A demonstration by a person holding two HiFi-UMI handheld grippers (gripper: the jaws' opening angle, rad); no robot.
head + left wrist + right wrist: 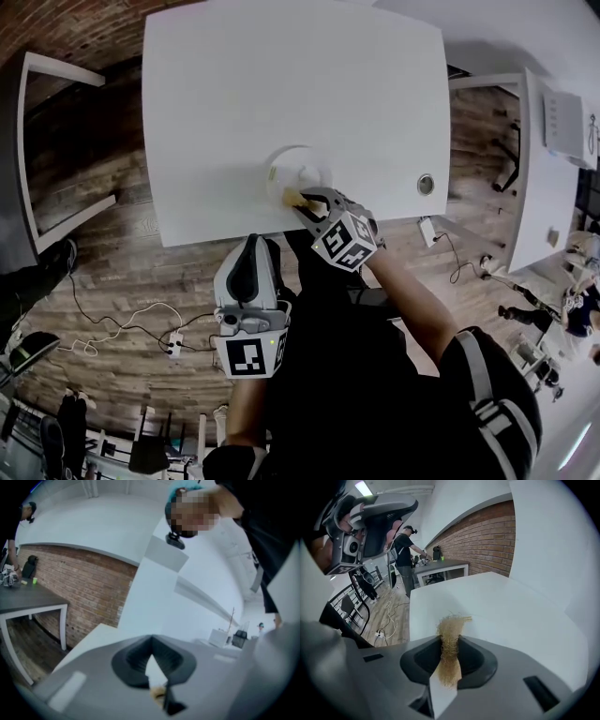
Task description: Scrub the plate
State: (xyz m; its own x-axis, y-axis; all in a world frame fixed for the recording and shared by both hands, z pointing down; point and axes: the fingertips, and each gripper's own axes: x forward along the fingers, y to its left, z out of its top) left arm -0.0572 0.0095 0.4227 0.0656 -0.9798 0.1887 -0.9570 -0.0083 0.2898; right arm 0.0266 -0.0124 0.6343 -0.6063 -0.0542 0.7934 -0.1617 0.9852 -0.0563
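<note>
A white plate (298,172) lies on the white table (281,84) close to its near edge. My right gripper (306,198) reaches over the plate's near rim, shut on a tan fibrous scrubber (292,196). In the right gripper view the scrubber (450,641) sticks out between the closed jaws of that gripper (451,634), over the table; the plate is hidden below the gripper body. My left gripper (251,247) hangs off the table, below its near edge, jaws together and holding nothing. The left gripper view points up at the ceiling, its gripper (151,644) shut.
A round cable hole (426,184) sits in the table to the right of the plate. Cables and a power strip (173,343) lie on the wooden floor. Another white table (548,178) stands at right. A person (404,550) stands by a dark table (440,565) along the brick wall.
</note>
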